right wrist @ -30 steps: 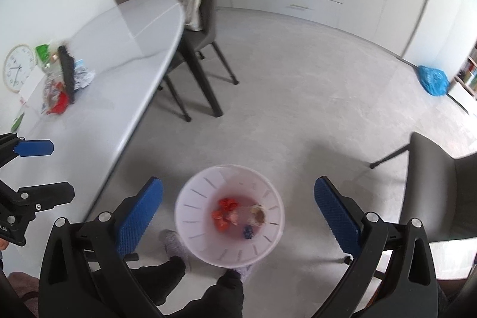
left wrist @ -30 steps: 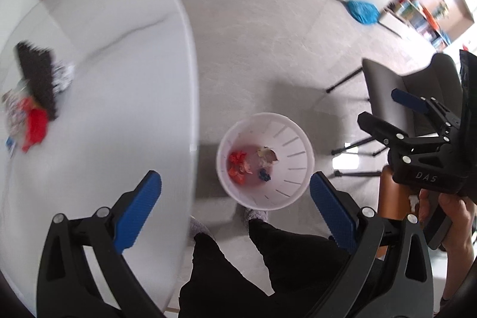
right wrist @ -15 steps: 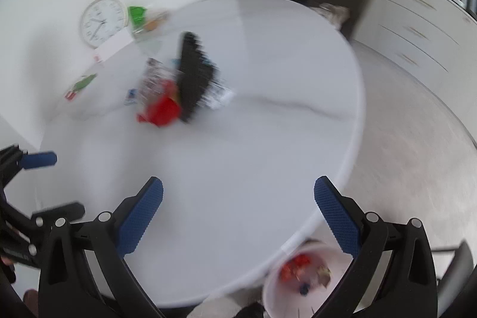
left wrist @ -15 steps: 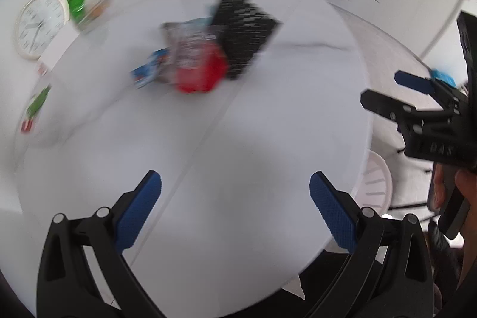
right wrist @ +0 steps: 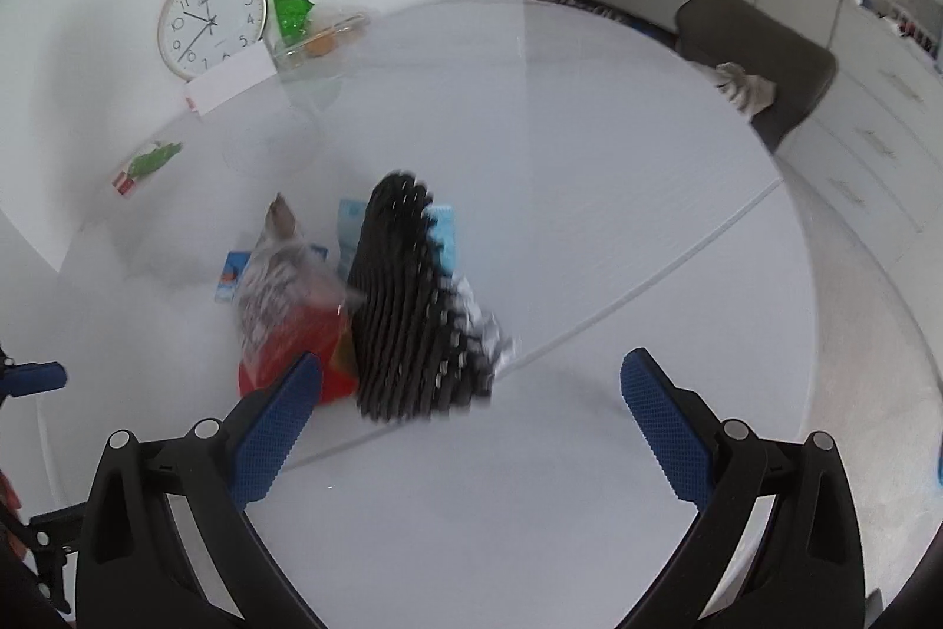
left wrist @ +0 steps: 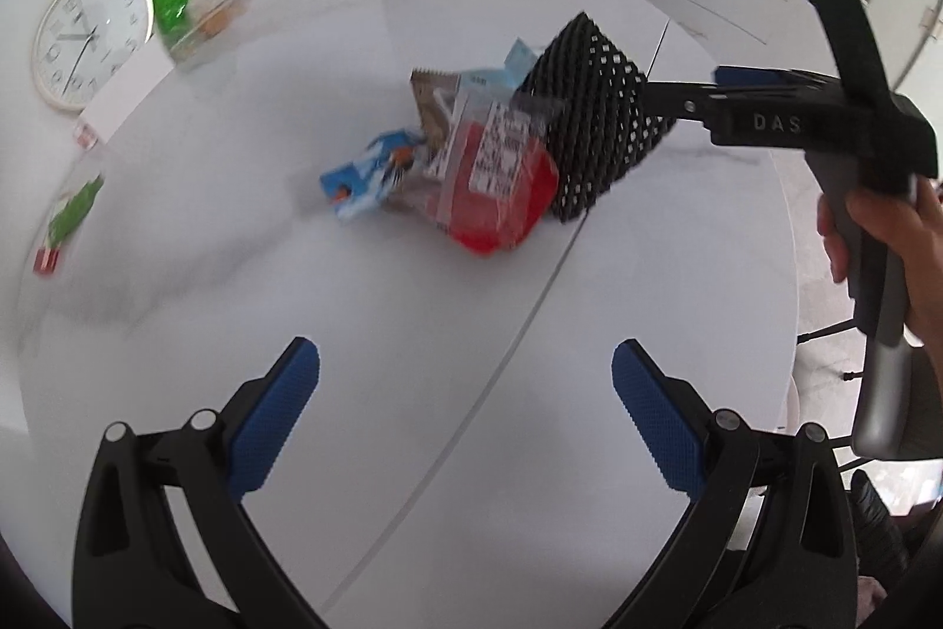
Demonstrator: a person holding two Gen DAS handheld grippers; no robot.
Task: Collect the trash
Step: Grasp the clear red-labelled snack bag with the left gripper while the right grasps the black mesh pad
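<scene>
Room: pale walls, white cabinets, a dark chair (right wrist: pixel 760 57) at the far edge of a round white bench (left wrist: pixel 412 393) with a seam across its top

Trash pile, mid-bench, ahead of both sets of jaws:
- black mesh piece (left wrist: pixel 595 122), lying tilted, seen just ahead of the right jaws and slightly left of their centre (right wrist: pixel 412 299)
- red clear-topped packet (left wrist: pixel 501 193), touching the mesh on its left side; its lower corner sits right behind the right gripper's left finger in that view
- blue-and-white wrapper (left wrist: pixel 365 175), left of the red packet, touching the pile
- brown sachet (left wrist: pixel 433 110) and light blue wrapper (left wrist: pixel 501 69), behind the red packet
- crinkled silver wrapper (right wrist: pixel 483 328), right of the mesh

Far left of the jaws, against the wall: clock (right wrist: pixel 211 20), white card (right wrist: pixel 230 85), green packet (right wrist: pixel 292 10), small green-and-red packet (right wrist: pixel 144 166)

Left gripper (left wrist: pixel 465 417): jaws spread wide, nothing between them, well short of the pile

Right gripper (right wrist: pixel 471 417): jaws released, wide apart, empty, close to the mesh; held in a hand (left wrist: pixel 902 252)
</scene>
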